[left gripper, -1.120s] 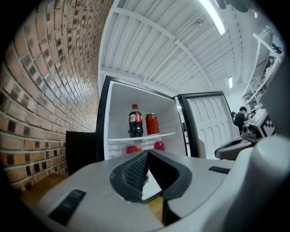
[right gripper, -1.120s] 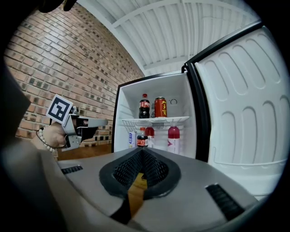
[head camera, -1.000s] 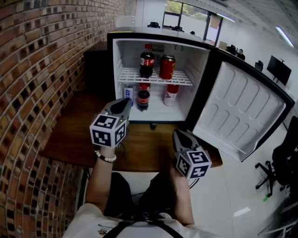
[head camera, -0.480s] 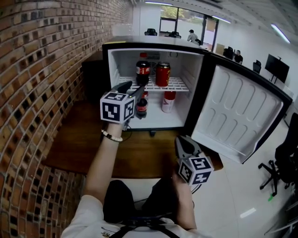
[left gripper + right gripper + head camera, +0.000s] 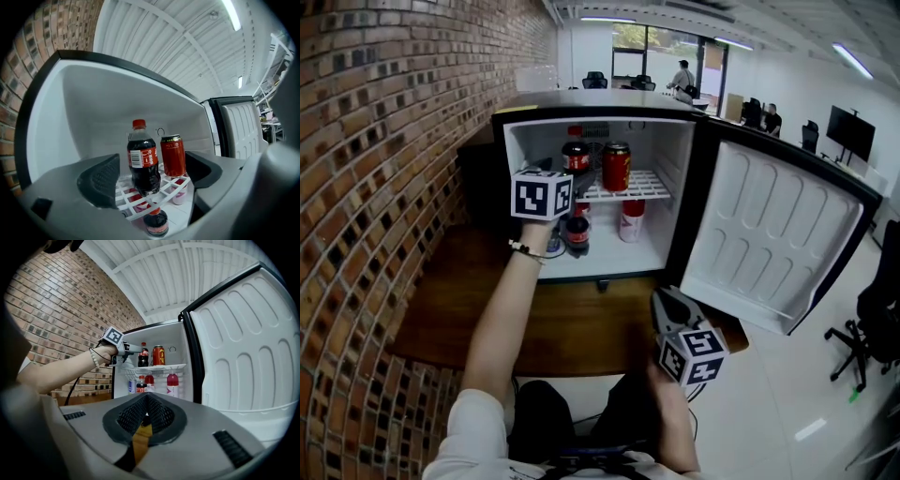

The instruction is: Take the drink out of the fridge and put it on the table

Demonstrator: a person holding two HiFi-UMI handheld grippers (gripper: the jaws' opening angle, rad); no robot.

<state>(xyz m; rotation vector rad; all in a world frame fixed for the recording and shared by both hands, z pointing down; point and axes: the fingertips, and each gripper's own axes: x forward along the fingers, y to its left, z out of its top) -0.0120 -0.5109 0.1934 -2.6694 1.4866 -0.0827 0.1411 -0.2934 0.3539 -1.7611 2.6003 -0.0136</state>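
Observation:
The small fridge (image 5: pixel 517 141) stands open on the wooden table (image 5: pixel 441 300). On its upper wire shelf stand a cola bottle (image 5: pixel 142 161) with a red cap and a red can (image 5: pixel 173 154). My left gripper (image 5: pixel 565 173) is raised to that shelf at the fridge mouth. Its jaws are opening wide, and the cola bottle stands just ahead of them, untouched by the pads (image 5: pixel 101 180). My right gripper (image 5: pixel 668 302) hangs low over the table's front edge, shut and empty (image 5: pixel 146 398). In the right gripper view the left gripper (image 5: pixel 133 348) reaches toward the cola bottle (image 5: pixel 142 357).
The lower fridge level holds a smaller cola bottle (image 5: pixel 576 234), a pink bottle (image 5: pixel 172 383) and a blue can (image 5: pixel 131 386). The white-lined door (image 5: pixel 778 239) swings open to the right. A brick wall (image 5: pixel 384 141) runs along the left. An office chair (image 5: pixel 867 328) stands far right.
My left gripper has risen from above the table and reached forward to the upper shelf, and its jaws have spread apart. The right gripper has barely moved.

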